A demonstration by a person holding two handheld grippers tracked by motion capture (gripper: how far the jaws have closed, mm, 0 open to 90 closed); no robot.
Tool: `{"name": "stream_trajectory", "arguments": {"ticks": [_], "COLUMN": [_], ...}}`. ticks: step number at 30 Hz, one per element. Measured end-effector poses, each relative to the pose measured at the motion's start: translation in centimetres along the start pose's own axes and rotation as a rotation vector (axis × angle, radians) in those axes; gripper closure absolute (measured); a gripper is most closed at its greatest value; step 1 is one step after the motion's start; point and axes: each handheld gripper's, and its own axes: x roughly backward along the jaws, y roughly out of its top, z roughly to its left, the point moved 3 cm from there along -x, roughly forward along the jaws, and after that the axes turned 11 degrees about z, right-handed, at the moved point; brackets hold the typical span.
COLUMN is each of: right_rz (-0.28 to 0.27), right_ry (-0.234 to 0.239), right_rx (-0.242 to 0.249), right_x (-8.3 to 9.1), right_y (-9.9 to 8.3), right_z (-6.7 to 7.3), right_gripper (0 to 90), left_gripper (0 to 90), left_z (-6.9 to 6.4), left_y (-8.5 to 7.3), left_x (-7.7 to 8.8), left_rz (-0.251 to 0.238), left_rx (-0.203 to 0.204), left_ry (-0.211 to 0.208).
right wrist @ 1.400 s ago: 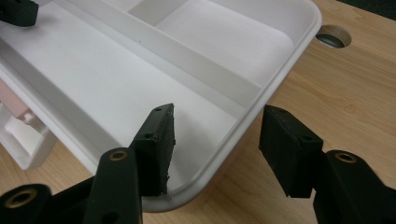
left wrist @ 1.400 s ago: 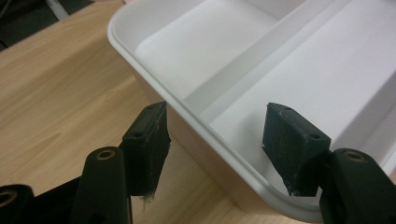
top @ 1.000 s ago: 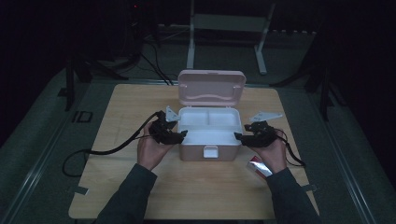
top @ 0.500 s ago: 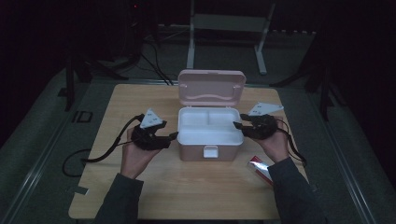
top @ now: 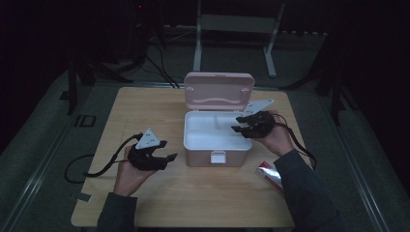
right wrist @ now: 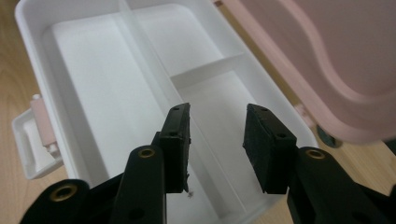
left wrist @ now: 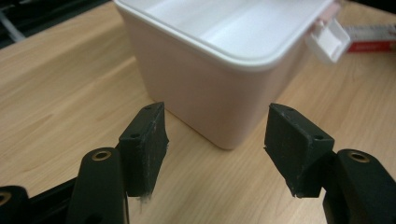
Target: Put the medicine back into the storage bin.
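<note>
While the pink storage box point(top: 217, 140) sits open in the middle of the tabletop point(top: 145, 106), I judge the opening step finished: its lid point(top: 220, 90) stands upright at the back, and the white tray point(right wrist: 93, 93) inside shows bare compartments with nothing in them.

I have the right claw point(top: 241, 123) poised over the right end of the box, just above the tray. Its jaws have just been closing and now stand partly open with nothing between them; in the right gripper view they point down at the divider point(right wrist: 205, 67) between two small compartments.

My left claw point(top: 167, 151) is off to the left of the box, apart from it and low over the wood. In the left gripper view its jaws are spread wide and empty, facing the near-left corner of the box without touching it.

A small red-and-white packet point(top: 270, 174) lies on the tabletop just right of the front of the box, near my right forearm. Nothing has gone into the tray yet, so as I read it the loading, likely that packet, and the closing of the lid with its white latch point(top: 217, 157) are what remain.
</note>
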Motion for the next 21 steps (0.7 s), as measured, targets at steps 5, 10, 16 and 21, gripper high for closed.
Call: {"name": "stream_trajectory", "arguments": {"ticks": [5, 10, 16, 21], "right_rz": [0.05, 0.107, 0.196, 0.272], "right_ry": [0.035, 0.088, 0.133, 0.152], "right_rx": [0.058, 0.105, 0.173, 0.233], "right_x": [-0.7, -1.0, -1.3, -2.4], "right_y": [0.9, 1.5, 2.6, 3.6], "right_z": [-0.2, -0.5, -0.5, 0.2], "right_gripper": [65.1, 67.9, 75.1, 76.4], "left_gripper": [38.6, 38.6, 38.6, 38.6], "left_z": [-0.2, -0.3, -0.4, -0.4], "left_y": [-0.2, -0.4, -0.5, -0.6], "left_x": [-0.6, -1.2, -1.6, -1.8], "left_rz": [0.023, 0.039, 0.055, 0.063], "left_rx": [-0.022, -0.025, -0.028, -0.03], "left_ry": [-0.009, -0.017, -0.019, -0.019]}}
